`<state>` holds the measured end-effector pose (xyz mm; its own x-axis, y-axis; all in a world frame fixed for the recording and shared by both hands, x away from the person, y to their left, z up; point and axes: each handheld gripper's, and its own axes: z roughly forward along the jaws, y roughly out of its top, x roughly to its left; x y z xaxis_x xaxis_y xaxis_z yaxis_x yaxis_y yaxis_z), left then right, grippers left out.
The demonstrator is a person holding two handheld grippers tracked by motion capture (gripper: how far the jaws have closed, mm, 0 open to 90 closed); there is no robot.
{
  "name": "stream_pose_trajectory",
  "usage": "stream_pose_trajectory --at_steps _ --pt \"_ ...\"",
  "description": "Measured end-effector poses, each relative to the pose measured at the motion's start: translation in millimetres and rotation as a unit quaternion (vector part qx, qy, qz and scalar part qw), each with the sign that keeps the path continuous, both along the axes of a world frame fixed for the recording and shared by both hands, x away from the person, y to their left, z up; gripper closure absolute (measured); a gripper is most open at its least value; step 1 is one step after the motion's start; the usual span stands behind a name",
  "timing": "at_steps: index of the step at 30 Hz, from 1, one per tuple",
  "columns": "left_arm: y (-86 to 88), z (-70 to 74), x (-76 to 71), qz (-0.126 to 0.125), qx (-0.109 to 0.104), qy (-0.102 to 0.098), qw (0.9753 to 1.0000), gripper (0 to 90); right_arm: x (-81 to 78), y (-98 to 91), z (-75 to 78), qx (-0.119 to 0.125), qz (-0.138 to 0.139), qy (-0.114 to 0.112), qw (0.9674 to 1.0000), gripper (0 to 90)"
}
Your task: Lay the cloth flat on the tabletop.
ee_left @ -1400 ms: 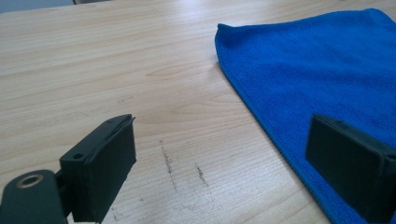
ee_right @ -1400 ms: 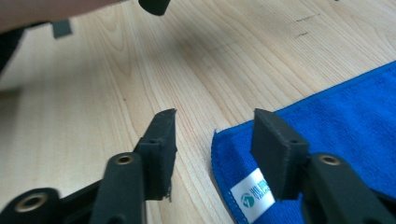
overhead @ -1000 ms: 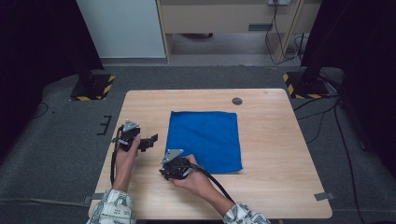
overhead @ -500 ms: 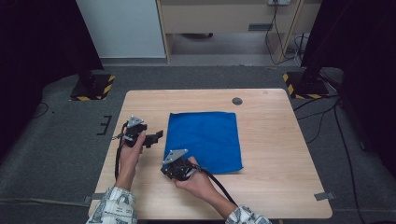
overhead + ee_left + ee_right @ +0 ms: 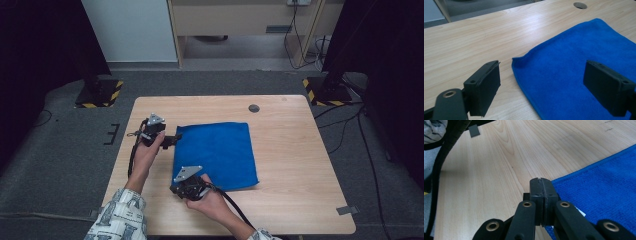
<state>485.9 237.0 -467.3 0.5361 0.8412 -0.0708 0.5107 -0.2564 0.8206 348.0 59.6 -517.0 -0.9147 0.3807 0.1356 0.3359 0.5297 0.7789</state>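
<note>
A blue cloth (image 5: 215, 155) lies flat on the wooden table (image 5: 295, 155). My left gripper (image 5: 176, 139) hovers at the cloth's far left corner (image 5: 515, 61). It stands open, its two pads (image 5: 486, 85) wide apart on either side of that corner, touching nothing. My right gripper (image 5: 174, 189) sits low at the cloth's near left corner. Its jaws are pressed together (image 5: 540, 181) just where the cloth's edge (image 5: 604, 182) runs in under them, so they seem to pinch that corner.
A round cable hole (image 5: 254, 108) sits near the table's far edge. Bare wood (image 5: 486, 170) lies left of the cloth, and a wider bare strip to its right. Black stands with striped bases (image 5: 325, 90) flank the table on the grey floor.
My left hand has moved away from the person and slightly right, up to the cloth's far left corner. The right gripper has stayed at the near left corner.
</note>
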Motion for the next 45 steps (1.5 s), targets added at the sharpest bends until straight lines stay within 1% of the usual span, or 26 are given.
stream_pose_trajectory --at_steps 1,2,4,5,9,12,14,18,21,23,26,28,30,31,33,35,39,43,45 --pt "-1.5 1.3 -0.1 0.002 -0.002 -0.004 1.0000 13.6 -0.1 0.2 0.7 -0.001 -0.001 -0.002 1.0000 89.3" --pt "-3.0 2.5 -0.1 0.001 -0.002 -0.004 1.0000 14.1 -0.9 0.8 2.1 0.001 -0.005 -0.002 1.0000 89.3" --pt "-5.6 2.7 1.2 -0.009 0.005 -0.001 0.9999 13.8 -2.8 1.4 5.1 0.002 -0.001 -0.004 1.0000 89.3" --pt "-6.0 1.8 2.5 -0.008 0.012 0.003 0.9999 13.8 -3.9 1.7 6.1 0.001 0.001 -0.006 1.0000 89.3" --pt "-2.4 -2.3 7.0 -0.008 0.020 0.005 0.9998 13.8 -5.8 2.6 6.8 -0.001 -0.002 -0.008 1.0000 89.3" --pt "0.4 -2.3 8.1 -0.015 0.027 0.004 0.9995 13.8 -5.1 2.3 5.4 0.008 -0.008 -0.003 0.9999 89.3" --pt "2.4 -2.1 9.3 -0.015 0.032 0.003 0.9994 13.8 -3.9 3.0 3.1 0.011 -0.010 -0.001 0.9999 89.3" --pt "8.6 -4.0 15.5 -0.011 0.029 0.002 0.9995 13.8 -0.1 8.2 -1.9 0.020 -0.022 0.008 0.9995 89.3" --pt "11.3 -7.3 18.9 -0.006 0.020 0.001 0.9998 13.8 1.8 11.5 -1.5 0.019 -0.026 0.000 0.9995 89.3" --pt "11.5 -10.3 20.5 -0.007 0.023 0.007 0.9997 13.8 2.7 12.2 -0.9 0.021 -0.031 0.001 0.9993 89.3" --pt "10.9 -13.9 22.6 -0.011 0.027 0.006 0.9995 13.8 3.3 12.3 -0.1 0.020 -0.032 0.001 0.9993 89.3" --pt "9.8 -17.7 24.9 -0.008 0.029 0.010 0.9995 13.9 3.3 11.0 -0.6 0.020 -0.033 -0.003 0.9993 89.3" --pt "7.5 -19.1 25.1 -0.007 0.036 0.016 0.9992 13.9 2.3 9.8 -2.4 0.018 -0.035 -0.001 0.9992 89.2" --pt "6.2 -19.3 24.9 -0.007 0.040 0.016 0.9991 14.0 1.1 9.3 -4.1 0.014 -0.035 -0.003 0.9993 89.2" --pt "4.6 -19.5 25.0 -0.008 0.047 0.013 0.9988 15.5 -0.6 8.0 -6.0 0.011 -0.034 -0.004 0.9994 89.2" --pt "3.7 -21.2 26.7 -0.001 0.044 0.013 0.9990 17.7 -1.1 7.1 -6.6 0.011 -0.036 -0.006 0.9993 89.2" --pt "4.3 -26.6 30.7 0.009 0.048 0.015 0.9987 21.6 -0.3 4.9 -6.3 0.010 -0.038 -0.007 0.9992 89.2" --pt "8.2 -29.1 33.8 0.023 0.042 0.011 0.9988 27.5 -1.1 4.6 -6.1 0.007 -0.038 -0.009 0.9992 89.1" --pt "8.4 -28.4 33.4 0.023 0.052 0.008 0.9984 27.6 -1.3 4.4 -6.6 0.003 -0.036 -0.009 0.9993 89.1"
